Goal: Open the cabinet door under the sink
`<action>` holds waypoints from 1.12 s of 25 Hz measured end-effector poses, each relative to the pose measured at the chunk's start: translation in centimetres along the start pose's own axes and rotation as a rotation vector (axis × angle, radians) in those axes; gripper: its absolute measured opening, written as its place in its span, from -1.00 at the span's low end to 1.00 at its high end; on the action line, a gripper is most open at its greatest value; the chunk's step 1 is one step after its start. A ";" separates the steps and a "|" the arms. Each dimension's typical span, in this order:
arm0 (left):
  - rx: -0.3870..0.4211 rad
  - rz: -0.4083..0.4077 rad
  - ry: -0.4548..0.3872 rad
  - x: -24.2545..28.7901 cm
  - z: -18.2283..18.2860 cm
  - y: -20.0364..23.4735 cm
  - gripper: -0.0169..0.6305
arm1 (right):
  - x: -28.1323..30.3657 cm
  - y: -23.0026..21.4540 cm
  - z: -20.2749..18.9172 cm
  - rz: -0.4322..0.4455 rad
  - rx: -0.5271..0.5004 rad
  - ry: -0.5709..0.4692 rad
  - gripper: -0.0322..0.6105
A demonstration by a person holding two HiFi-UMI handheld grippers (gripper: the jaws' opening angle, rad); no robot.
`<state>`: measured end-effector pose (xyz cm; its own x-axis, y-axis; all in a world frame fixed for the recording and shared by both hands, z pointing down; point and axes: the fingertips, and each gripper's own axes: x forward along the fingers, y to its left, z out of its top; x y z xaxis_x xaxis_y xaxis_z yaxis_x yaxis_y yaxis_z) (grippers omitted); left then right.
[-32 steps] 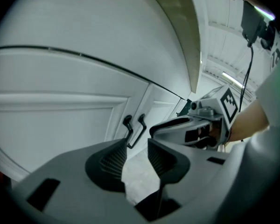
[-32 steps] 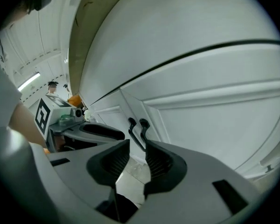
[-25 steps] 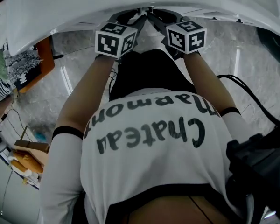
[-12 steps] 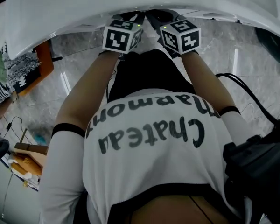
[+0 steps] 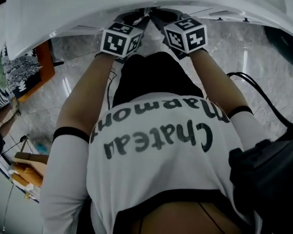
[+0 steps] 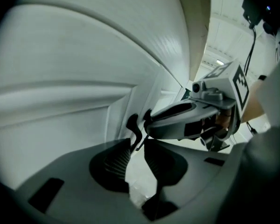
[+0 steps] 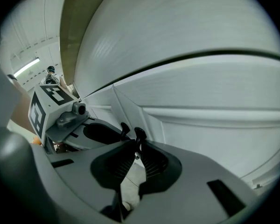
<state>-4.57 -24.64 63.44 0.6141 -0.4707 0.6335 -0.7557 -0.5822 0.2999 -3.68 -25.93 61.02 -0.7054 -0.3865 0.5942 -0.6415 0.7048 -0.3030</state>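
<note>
A: What are the two tool cameras catching that the head camera is missing?

B: The jaws themselves. From above, the white worktop rim (image 5: 136,4) is hiding both tips. Only the left black-and-white marker cube (image 5: 119,40), the right black-and-white marker cube (image 5: 185,34) and the bare forearms (image 5: 88,96) are showing.

A: So how is the left tool (image 6: 137,146) standing?

B: Its jaws have just been closing and are now standing narrow, pinching the left small black hooked handle (image 6: 133,125). The handle is poking up from between the dark ribbed pads (image 6: 116,160).

A: And the right tool (image 7: 136,151)?

B: Much the same. Its jaws have just been closing too, and they are gripping the right small black hooked handle (image 7: 139,133) almost at the tips.

A: Where are those handles sitting?

B: Just beside each other, on either side of the seam between the white panelled cabinet doors (image 6: 60,101), right under the rim. Each tool camera is also showing the other tool alongside, tips close together.

A: And further out?

B: The head view is showing the person bending over in a white shirt with black lettering (image 5: 156,150), above a grey marbled tile floor (image 5: 263,67).
</note>
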 end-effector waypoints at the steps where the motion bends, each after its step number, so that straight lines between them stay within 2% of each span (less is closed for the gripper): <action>1: 0.029 0.006 0.018 0.0 -0.1 -0.1 -0.73 | 0.0 0.1 0.0 0.003 -0.003 0.008 -0.78; 5: 0.180 0.032 0.114 0.1 -0.9 -0.8 -0.69 | -0.4 0.6 -0.7 0.022 -0.015 0.072 -0.79; 7: 0.228 0.046 0.153 0.2 -1.4 -1.2 -0.66 | -0.7 0.8 -1.2 0.034 -0.025 0.111 -0.79; 14: 0.216 0.042 0.238 -0.3 -2.9 -3.2 -0.66 | -1.2 0.5 -1.8 0.009 -0.015 0.180 -0.79; 21: 0.197 0.082 0.261 -0.4 -3.1 -3.0 -0.64 | -1.7 1.2 -2.5 0.006 -0.033 0.197 -0.79; 28: 0.284 0.081 0.313 -1.1 -4.3 -3.5 -0.64 | -2.0 1.6 -2.9 -0.020 -0.045 0.226 -0.79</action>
<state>-3.53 -19.24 64.75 0.4234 -0.3245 0.8459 -0.6790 -0.7317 0.0592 -2.47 -22.29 61.52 -0.6039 -0.2617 0.7529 -0.6370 0.7262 -0.2586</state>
